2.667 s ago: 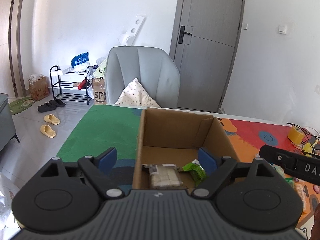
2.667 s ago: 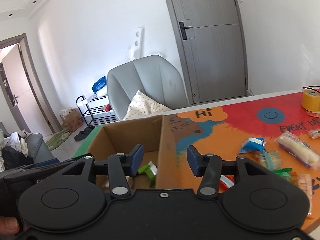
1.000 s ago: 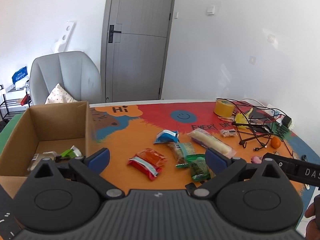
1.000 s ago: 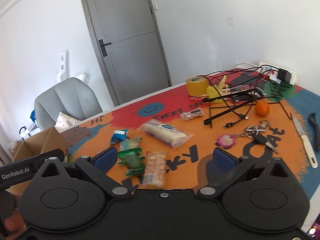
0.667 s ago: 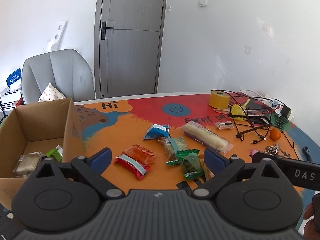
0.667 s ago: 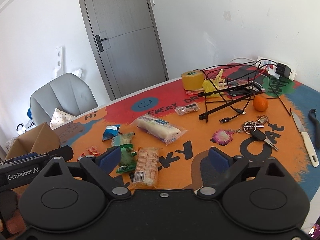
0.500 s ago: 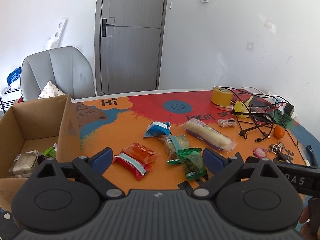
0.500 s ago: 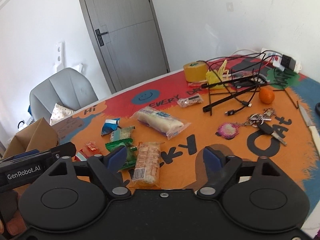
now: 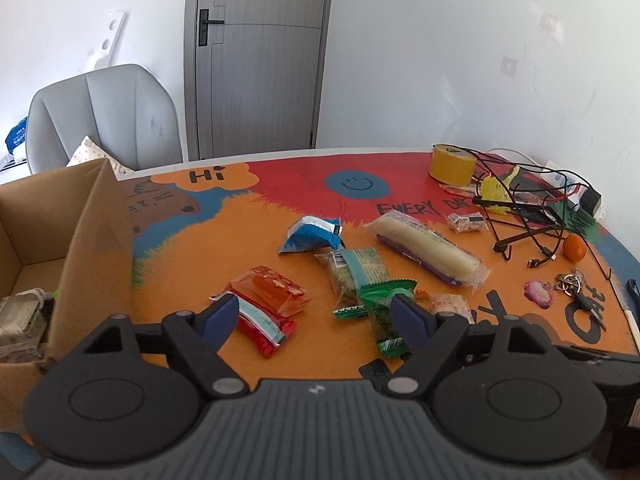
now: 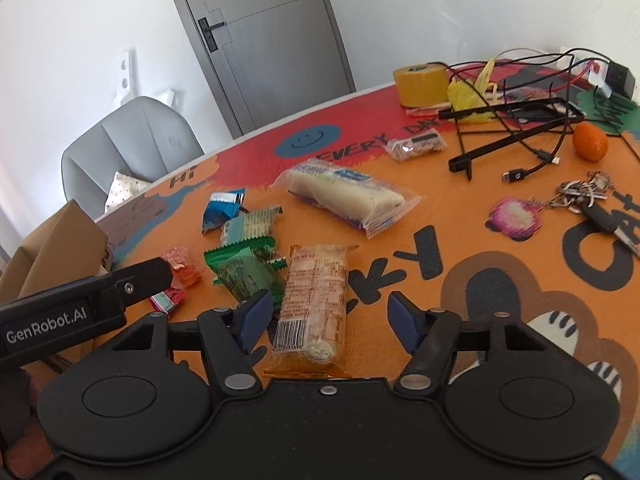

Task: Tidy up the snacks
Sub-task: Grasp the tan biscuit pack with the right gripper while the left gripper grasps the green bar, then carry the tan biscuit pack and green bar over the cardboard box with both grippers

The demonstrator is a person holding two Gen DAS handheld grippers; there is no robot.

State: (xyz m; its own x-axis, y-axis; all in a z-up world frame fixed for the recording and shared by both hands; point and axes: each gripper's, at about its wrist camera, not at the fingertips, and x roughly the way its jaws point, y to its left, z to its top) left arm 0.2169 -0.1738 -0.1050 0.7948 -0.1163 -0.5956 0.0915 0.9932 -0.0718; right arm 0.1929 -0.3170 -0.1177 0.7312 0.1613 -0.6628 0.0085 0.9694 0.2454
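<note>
1. Both tools are dropping lower over the bench than half a second ago — the snacks are now looming larger between their fingers.
2. The left tool is hanging spread wide and gripping nothing, above the red packet and the green packet.
3. The right tool is also spread and empty; it is now hovering just over the pale biscuit packet, which was lying further ahead of it before.
4. That biscuit packet is lying flat on the orange bench, barcode end nearest the tool, touching the green packet on its left.
5. The long cake roll in clear wrap and the blue packet are lying further back — well apart from either tool.
6. The cardboard box is standing at the left edge of the bench, a couple of snacks already inside.
</note>
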